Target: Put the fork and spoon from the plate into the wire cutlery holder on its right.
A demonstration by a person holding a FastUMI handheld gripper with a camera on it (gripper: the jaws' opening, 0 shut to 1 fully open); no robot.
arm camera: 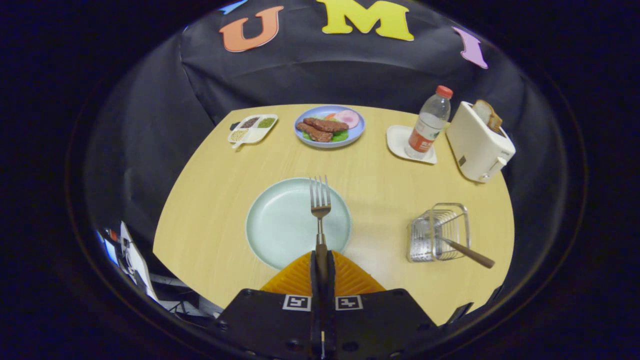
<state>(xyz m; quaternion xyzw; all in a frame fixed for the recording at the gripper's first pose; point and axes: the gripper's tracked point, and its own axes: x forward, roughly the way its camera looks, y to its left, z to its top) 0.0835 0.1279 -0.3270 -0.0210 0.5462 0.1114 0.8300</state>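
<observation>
wooden table (220, 210): gripper (321, 265) clamped on fork (319, 202) over pale plate (280, 225); wire cutlery holder (440, 232) beside, wooden-handled utensil (467, 253) inside

The one camera rides on the gripper (321, 265) and looks forward and down along its fingers, which are pressed together on the handle of a fork (319, 210) just ahead of the lens. It is raised above the near edge of the table (215, 200) and faces across it to the booth's wall at the far side. The pale plate (280, 222) under the fork is near, while the food plate (327, 142), bottle (429, 125) and toaster (477, 147) are far, and the wire holder (440, 232) is to the right.
</observation>
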